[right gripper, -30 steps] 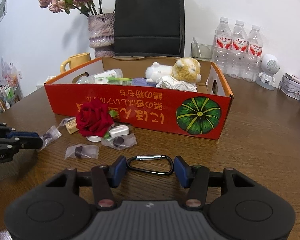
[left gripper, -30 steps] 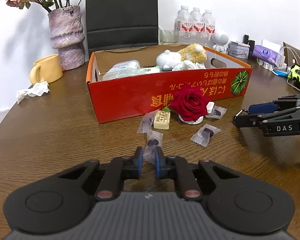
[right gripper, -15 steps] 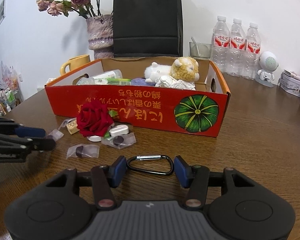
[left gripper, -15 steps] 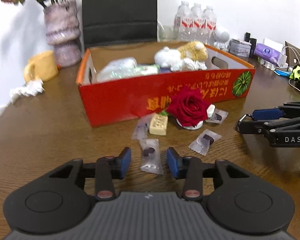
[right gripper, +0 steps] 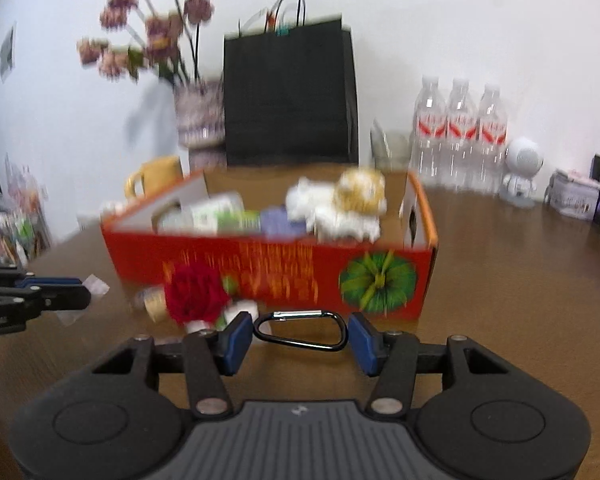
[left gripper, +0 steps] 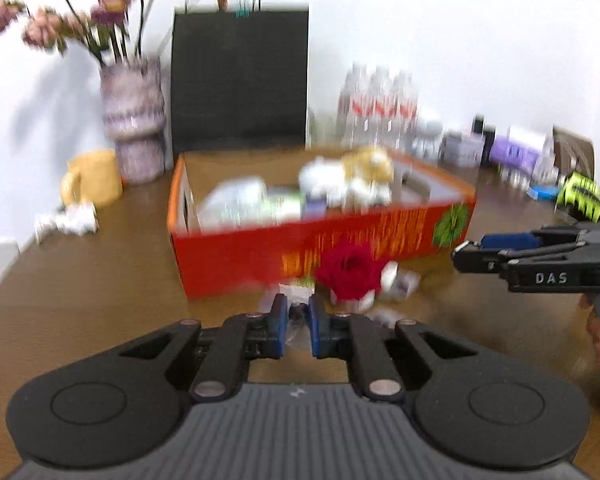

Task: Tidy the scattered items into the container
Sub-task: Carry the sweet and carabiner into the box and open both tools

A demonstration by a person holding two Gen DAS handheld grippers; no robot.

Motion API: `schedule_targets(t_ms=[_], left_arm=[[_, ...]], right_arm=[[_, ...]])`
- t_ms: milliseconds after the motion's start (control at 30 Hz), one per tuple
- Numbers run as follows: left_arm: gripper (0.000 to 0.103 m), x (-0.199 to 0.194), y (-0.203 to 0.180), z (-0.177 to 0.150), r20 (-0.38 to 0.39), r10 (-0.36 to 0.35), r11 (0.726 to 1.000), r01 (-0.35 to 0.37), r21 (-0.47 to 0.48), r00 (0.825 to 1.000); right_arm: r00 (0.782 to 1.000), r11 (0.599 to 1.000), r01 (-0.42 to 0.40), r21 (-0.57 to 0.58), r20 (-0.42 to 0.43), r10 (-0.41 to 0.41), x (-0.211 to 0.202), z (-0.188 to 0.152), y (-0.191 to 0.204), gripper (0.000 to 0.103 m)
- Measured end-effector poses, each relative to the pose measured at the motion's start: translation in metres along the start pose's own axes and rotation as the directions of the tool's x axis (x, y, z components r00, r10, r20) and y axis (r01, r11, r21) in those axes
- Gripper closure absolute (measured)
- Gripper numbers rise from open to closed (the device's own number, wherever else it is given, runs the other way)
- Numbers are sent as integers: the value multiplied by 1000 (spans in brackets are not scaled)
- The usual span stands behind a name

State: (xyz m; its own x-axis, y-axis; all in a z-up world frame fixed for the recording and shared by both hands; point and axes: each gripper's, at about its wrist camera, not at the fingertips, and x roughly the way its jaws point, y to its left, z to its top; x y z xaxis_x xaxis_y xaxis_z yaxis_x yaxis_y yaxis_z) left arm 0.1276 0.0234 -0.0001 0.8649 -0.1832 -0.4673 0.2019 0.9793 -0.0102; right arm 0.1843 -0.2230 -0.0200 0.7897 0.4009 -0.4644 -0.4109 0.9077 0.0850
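While the left tongs point(left gripper: 298, 322) pinch the clear plastic sachet point(left gripper: 297, 316), lift over the red cardboard box point(right gripper: 268, 268) wall; right tongs point(right gripper: 300, 338) spread around the black wire carabiner point(right gripper: 300, 330), squeeze its sides.

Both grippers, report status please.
Left gripper shut on clear plastic sachet. Right gripper open around black metal carabiner. Red cardboard box ahead, unobstructed.

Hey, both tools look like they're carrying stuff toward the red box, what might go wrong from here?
The left tool pinches only a thin clear packet, so it may slip out.

The carabiner sits between the right tool's wide-set fingers; whether they grip it is unclear, and it may drop.

The rose lies against the red box, where a low pass may knock it.
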Motion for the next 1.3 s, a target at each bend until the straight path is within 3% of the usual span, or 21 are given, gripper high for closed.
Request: schedule_targets(t_ms=[133, 267, 400, 567, 900, 967, 1000, 1033, 1100, 1133, 1200, 1300], left_arm=[[91, -3, 3, 34, 84, -14, 1000, 16, -14, 996], [91, 17, 6, 67, 131, -17, 999, 23, -47, 991], [91, 59, 13, 85, 114, -7, 995, 18, -96, 993], [91, 108, 24, 83, 59, 1, 988, 8, -153, 998], [87, 145, 34, 74, -21, -4, 989, 1, -146, 1000], [71, 145, 34, 73, -23, -3, 989, -1, -146, 1000], [54, 143, 34, 73, -19, 1, 989, -4, -151, 1000], [45, 142, 33, 73, -14, 6, 988, -8, -152, 1000], [38, 138, 31, 75, 1, 7, 990, -7, -142, 1000], [24, 136, 29, 75, 9, 6, 990, -5, -139, 1000], [7, 131, 28, 77, 29, 16, 990, -11, -139, 999], [0, 123, 25, 79, 61, 22, 991, -14, -131, 998]], right_arm=[[997, 1000, -9, 7, 74, 8, -2, 31, 1, 51], [995, 1000, -5, 20, 103, 3, 17, 60, 2, 51], [998, 999, 2, 42, 60, -4, 57, 75, 2, 51], [999, 999, 25, 40, -21, -25, 103, 75, 0, 51], [995, 999, 45, -8, -94, -45, 144, 72, -4, 50], [994, 999, 43, -5, -105, -43, 146, 71, -4, 48], [993, 999, 40, -2, -108, -40, 146, 70, -4, 45], [993, 999, 37, 2, -111, -37, 146, 69, -5, 37], [994, 1000, 30, 6, -108, -29, 144, 68, -5, 27], [995, 1000, 27, 8, -100, -26, 142, 68, -5, 22], [996, 1000, 23, 12, -81, -22, 137, 70, -5, 15], [998, 1000, 17, 21, -53, -16, 129, 73, -6, 0]])
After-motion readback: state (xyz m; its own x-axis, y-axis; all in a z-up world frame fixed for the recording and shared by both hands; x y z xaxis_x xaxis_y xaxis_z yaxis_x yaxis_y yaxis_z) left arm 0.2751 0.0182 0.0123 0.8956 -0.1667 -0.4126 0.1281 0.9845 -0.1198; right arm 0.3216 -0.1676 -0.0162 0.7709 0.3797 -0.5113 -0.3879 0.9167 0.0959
